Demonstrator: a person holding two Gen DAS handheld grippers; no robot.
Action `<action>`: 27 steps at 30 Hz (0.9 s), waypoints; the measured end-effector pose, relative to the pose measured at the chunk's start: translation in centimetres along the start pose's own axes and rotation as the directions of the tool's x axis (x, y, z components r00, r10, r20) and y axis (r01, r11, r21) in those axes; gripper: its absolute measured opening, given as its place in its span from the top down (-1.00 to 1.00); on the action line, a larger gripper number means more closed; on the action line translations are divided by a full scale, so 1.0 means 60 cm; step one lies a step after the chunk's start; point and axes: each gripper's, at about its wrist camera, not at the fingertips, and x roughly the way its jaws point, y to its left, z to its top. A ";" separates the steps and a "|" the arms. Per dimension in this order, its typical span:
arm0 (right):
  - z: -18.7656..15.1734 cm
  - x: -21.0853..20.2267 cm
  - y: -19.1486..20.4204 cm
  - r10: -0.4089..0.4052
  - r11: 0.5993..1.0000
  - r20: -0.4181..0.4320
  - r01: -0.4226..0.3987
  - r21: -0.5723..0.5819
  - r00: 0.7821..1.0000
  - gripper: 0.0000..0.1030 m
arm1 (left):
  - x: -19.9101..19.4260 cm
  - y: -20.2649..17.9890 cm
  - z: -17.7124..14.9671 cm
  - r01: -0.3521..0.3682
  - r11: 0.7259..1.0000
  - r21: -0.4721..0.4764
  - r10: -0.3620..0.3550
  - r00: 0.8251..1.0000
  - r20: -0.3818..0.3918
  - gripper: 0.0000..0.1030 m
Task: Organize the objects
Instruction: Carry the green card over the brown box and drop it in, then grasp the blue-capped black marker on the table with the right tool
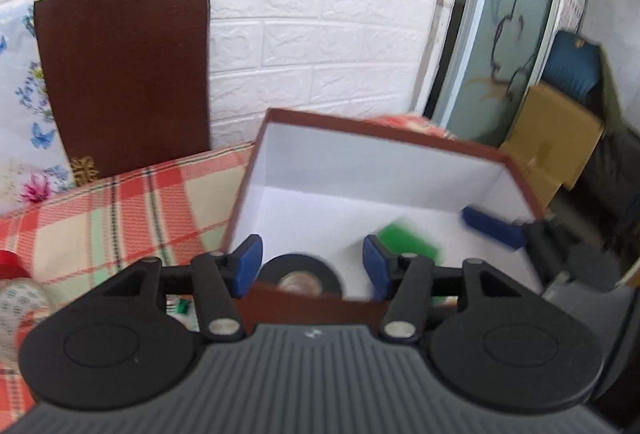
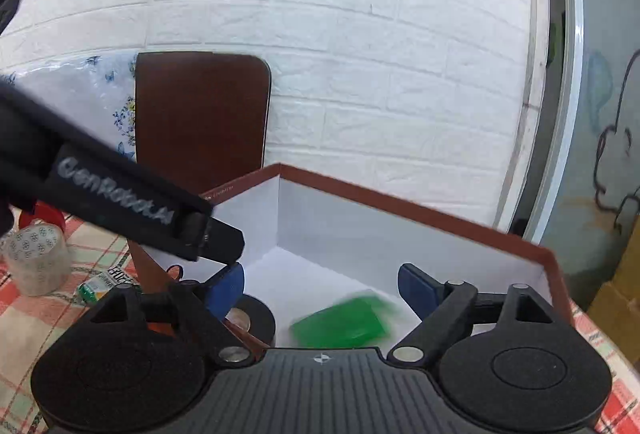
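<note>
On the checked tablecloth point(image 2: 24, 318) at far left wait one clear tape roll point(image 2: 38, 258) and one small green-labelled item point(image 2: 94, 288), so the next pick is best approached low. Moving right, the left gripper point(image 1: 312, 266) hangs spread and empty at the box point(image 1: 360, 132) rim; inside lie one black tape roll point(image 1: 300, 276) and one blurred green packet point(image 2: 344, 322). The right gripper point(image 2: 322, 292) is likewise released, holding nothing.

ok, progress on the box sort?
Done: black tape roll and green packet lie inside the box. In hand: nothing; left tool and right tool are both open over it. Left: clear tape roll and red item on the tablecloth.
</note>
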 end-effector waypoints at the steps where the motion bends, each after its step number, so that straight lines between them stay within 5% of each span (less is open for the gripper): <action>1: 0.000 0.000 -0.003 -0.006 1.000 0.004 0.006 0.012 1.000 -0.62 | -0.002 0.003 -0.001 -0.004 1.000 0.001 0.004 1.000 0.002 -0.11; 27: -0.004 -0.099 0.083 -0.012 1.000 0.043 0.011 0.022 0.999 -0.62 | -0.097 0.054 -0.064 -0.138 0.989 -0.051 0.139 0.990 0.007 -0.17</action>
